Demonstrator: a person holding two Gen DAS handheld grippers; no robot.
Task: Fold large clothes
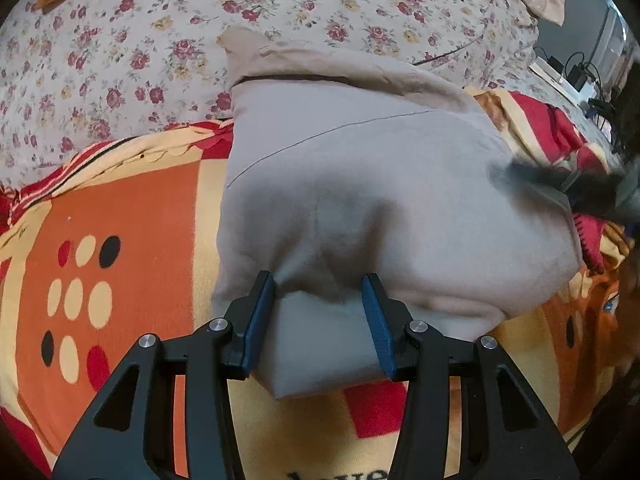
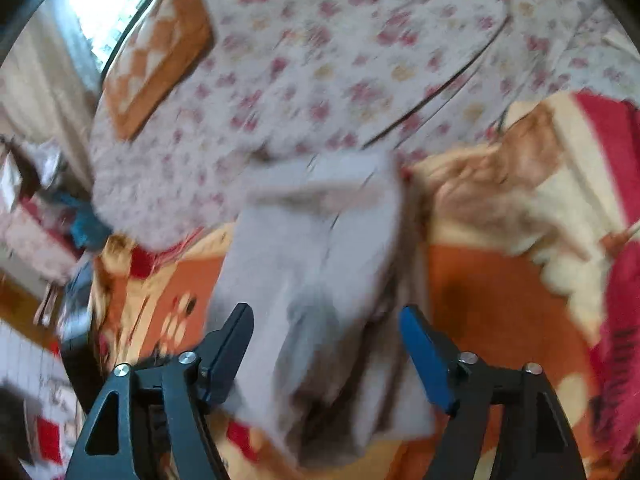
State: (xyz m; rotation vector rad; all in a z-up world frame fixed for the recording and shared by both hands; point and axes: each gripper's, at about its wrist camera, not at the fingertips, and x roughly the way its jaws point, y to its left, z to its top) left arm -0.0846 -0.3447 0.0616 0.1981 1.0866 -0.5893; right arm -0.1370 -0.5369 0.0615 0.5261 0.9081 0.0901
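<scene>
Left wrist view: As we look along the left gripper (image 1: pixel 322 320), we see its blue pads (image 1: pixel 260 320) pressing on a bunched near corner of the grey garment (image 1: pixel 360 184), so it holds cloth at a middling width.
Garment's place: we find it lying across the near part of the patterned blanket (image 1: pixel 120 240), its far end reaching onto the floral sheet (image 1: pixel 120 40) toward the bed's far side.
Fold so far: we judge it already doubled over, since a beige layer (image 1: pixel 320 64) shows beneath the grey one at the far edge and the whole reads as a compact block.
Other tool: a dark blur at the garment's right edge (image 1: pixel 560 184) is probably the right gripper, though we cannot be sure.
Right wrist view: here everything is smeared; we see the right gripper (image 2: pixel 326 340) with its jaws standing apart, the garment (image 2: pixel 320 260) between them but neither pad pressing on it.
What is left: we reckon at least one more fold and a smoothing remain, since the near corner is raised and creased.
</scene>
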